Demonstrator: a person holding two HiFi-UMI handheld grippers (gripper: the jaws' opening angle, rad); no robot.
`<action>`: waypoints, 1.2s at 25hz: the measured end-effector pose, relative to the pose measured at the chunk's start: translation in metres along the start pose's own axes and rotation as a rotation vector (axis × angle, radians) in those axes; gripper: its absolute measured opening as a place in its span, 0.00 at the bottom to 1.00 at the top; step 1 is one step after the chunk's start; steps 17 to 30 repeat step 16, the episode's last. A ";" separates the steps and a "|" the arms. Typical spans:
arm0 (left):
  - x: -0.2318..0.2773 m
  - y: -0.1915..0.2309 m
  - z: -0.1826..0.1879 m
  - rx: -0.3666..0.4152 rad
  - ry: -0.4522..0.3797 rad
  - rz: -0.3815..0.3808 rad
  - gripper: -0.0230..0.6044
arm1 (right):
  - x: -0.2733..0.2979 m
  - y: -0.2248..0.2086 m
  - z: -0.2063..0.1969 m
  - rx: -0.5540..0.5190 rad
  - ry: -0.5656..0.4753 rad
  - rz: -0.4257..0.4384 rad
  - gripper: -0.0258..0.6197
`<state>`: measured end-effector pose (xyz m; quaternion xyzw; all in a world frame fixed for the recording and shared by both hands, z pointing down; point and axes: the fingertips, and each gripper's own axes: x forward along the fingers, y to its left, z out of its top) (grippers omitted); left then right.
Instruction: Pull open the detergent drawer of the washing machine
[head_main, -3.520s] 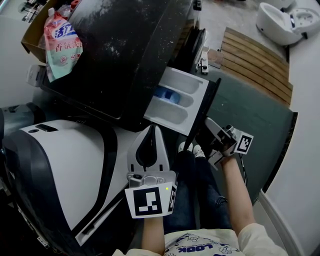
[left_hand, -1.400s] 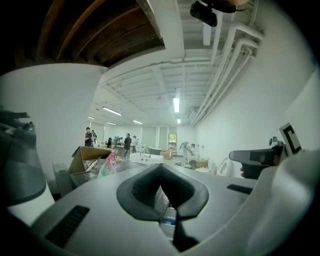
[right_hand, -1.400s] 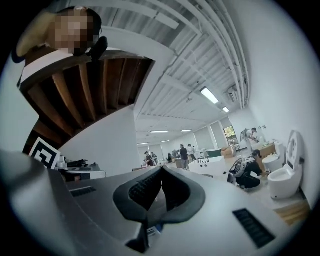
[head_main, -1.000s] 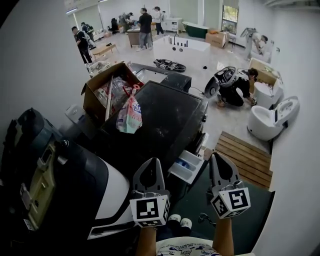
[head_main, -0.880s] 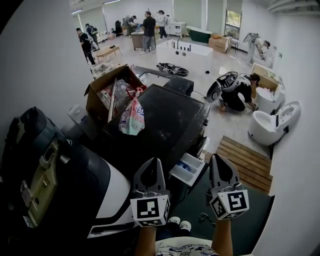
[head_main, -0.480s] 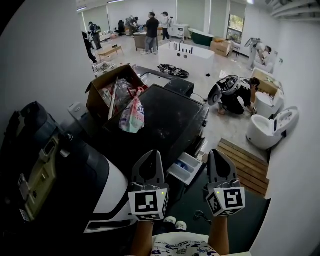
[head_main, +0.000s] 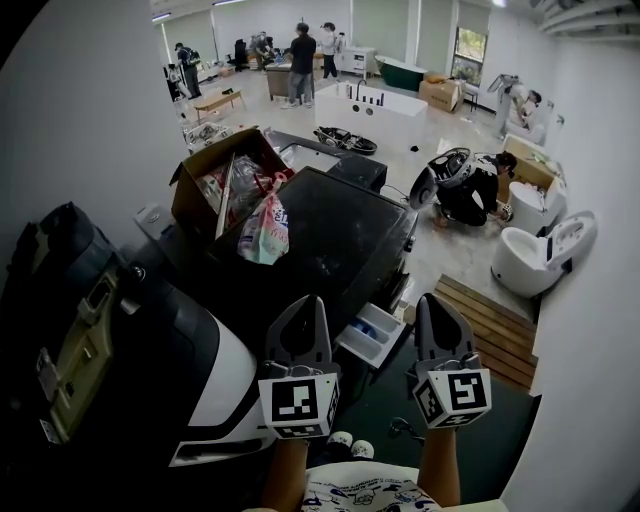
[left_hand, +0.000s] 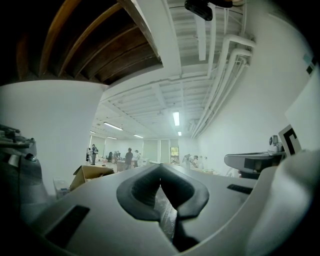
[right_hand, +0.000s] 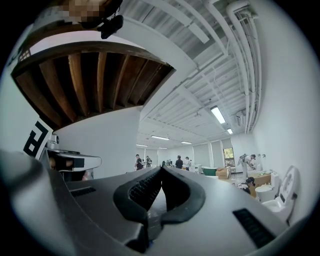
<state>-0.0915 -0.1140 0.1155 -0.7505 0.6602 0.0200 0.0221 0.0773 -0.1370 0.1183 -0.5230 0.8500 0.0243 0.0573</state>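
The left gripper (head_main: 316, 300) and the right gripper (head_main: 430, 298) both have their jaws pressed together on nothing and touch nothing, while the white detergent drawer (head_main: 372, 335) stands pulled out from the black washing machine (head_main: 330, 235), between the two grippers' tips.

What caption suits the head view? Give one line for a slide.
Detergent drawer stands pulled open on the washing machine; left gripper and right gripper hover shut and empty before it.
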 end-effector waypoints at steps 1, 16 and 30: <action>0.000 0.000 0.000 -0.002 0.000 0.001 0.06 | 0.000 0.000 0.000 0.004 0.000 0.000 0.06; 0.005 -0.004 0.000 -0.005 -0.001 -0.001 0.06 | 0.002 -0.005 -0.006 0.001 0.026 0.008 0.06; 0.005 -0.004 0.000 -0.005 -0.001 -0.001 0.06 | 0.002 -0.005 -0.006 0.001 0.026 0.008 0.06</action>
